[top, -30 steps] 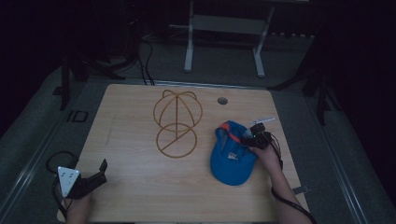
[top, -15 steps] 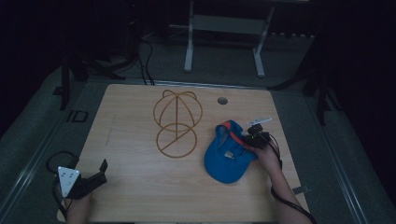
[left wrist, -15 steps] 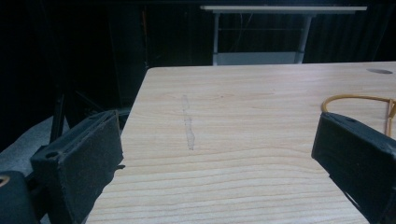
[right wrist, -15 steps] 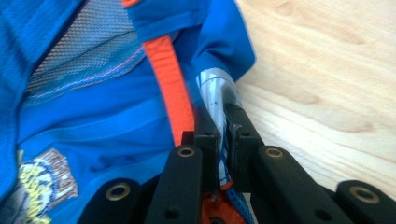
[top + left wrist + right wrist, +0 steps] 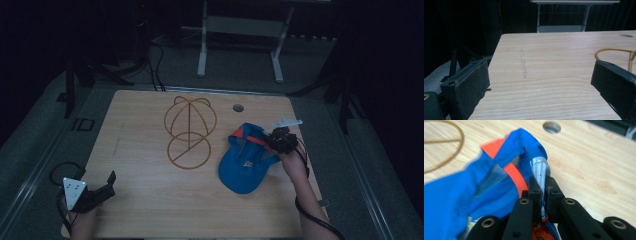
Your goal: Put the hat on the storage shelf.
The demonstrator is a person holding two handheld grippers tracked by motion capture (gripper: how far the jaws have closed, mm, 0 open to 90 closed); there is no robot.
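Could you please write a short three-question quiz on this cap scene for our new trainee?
1. True or false: the right gripper is shut on the blue cap.
2. The wire cap stand lies: A) left of the cap, B) under the cap, C) off the table.
3. Fill in: the left gripper has its jaws ____ near the table's front left corner.

Key: 1 true, its jaws pinch the cap's edge. 2 A, the two apart in the high view. 3 open, with nothing between them.
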